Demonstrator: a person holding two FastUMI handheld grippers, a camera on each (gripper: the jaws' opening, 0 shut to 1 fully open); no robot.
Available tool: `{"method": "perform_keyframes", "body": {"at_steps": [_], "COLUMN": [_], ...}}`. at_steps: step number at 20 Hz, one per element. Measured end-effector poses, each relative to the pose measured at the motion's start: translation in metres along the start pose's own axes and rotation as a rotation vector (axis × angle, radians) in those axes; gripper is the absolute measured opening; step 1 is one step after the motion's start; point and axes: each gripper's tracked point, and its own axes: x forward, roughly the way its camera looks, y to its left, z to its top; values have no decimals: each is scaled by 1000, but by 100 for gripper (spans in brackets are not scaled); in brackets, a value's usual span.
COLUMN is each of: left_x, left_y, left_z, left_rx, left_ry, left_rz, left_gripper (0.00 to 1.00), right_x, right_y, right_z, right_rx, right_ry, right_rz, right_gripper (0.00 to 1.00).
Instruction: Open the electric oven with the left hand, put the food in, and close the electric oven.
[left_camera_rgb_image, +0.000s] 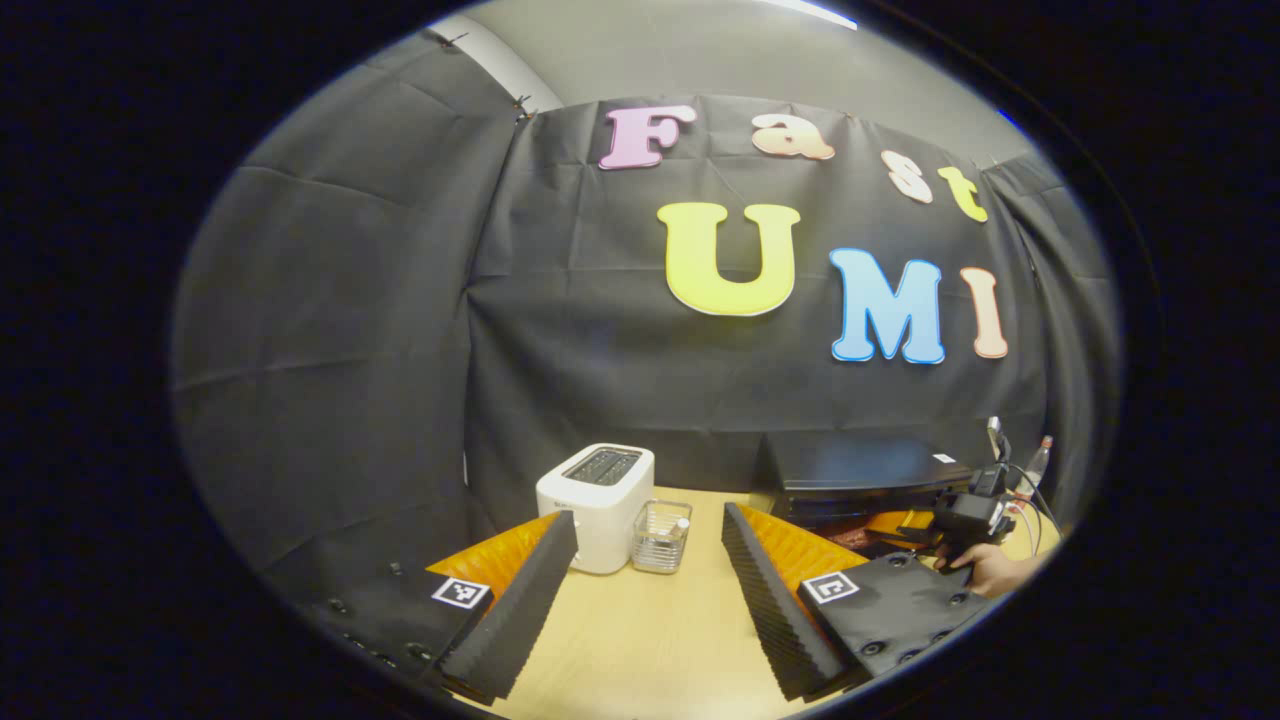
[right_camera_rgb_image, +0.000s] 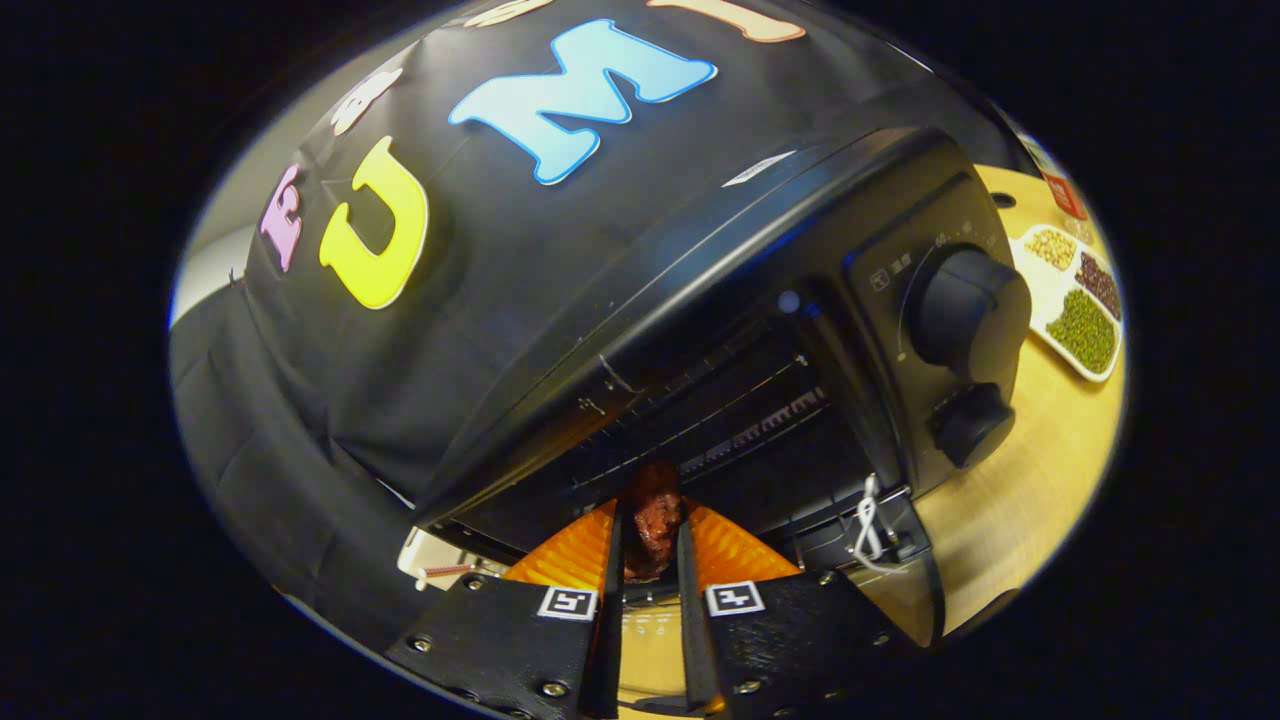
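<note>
Carrying a dark glazed piece of meat (right_camera_rgb_image: 652, 520) pinched in its nearly closed jaws, right gripper (right_camera_rgb_image: 650, 560) at the open electric oven (right_camera_rgb_image: 760, 330) mouth should advance level onto the rack; left gripper (left_camera_rgb_image: 650, 575) waits wide open, empty, over the table (left_camera_rgb_image: 660, 640).

A staged recording booth dressed as a kitchen corner. Black cloth (left_camera_rgb_image: 340, 330) hangs as wall on every side, pinned up below a plain grey ceiling (left_camera_rgb_image: 700, 60). A pale wooden worktop (left_camera_rgb_image: 650, 630) carries small kitchen appliances: a white two-slot toaster (left_camera_rgb_image: 596, 505), a black electric oven (right_camera_rgb_image: 800, 330) with two round knobs, and a divided dish of dried beans (right_camera_rgb_image: 1075, 300).
</note>
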Motion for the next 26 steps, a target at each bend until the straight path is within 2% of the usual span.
{"method": "perform_keyframes", "body": {"at_steps": [1,2,3,5,6,7,11,12,15,19,20,26], "left_x": [1,2,3,3,4,4,2,1,-4,-12,-14,-27], "left_y": [-3,-5,-9,-17,-22,-27,-55,-61,-83,-112,-119,-164], "left_z": [-2,-3,-5,-7,-7,-7,-8,-8,-12,-28,-32,-79], "left_rx": [-2,-3,-3,-7,-11,-15,-17,-13,-3,9,13,21], "left_ry": [0,4,8,11,9,10,4,5,6,32,41,120], "left_rz": [-7,-13,-20,-33,-41,-50,-86,-94,-121,-160,-169,-220], "left_gripper": [98,100,94,94,94,98,100,94,94,100,98,100], "right_x": [-2,-4,-11,-17,-21,-29,-61,-71,-106,-159,-173,-242], "right_y": [-5,-11,-12,-10,-10,-11,-18,-20,-27,-31,-33,-40], "right_z": [1,6,16,28,29,37,36,36,45,72,80,114], "right_rx": [-23,-56,-87,-137,-156,-179,-280,-302,-358,-418,-430,-512], "right_ry": [-2,-17,-38,-78,-87,-91,-71,-68,-87,-170,-194,-310], "right_rz": [-23,-44,-53,-40,-38,-42,-46,-46,-54,-66,-76,-137], "right_gripper": [28,36,29,68,82,98,98,98,98,98,98,98]}}
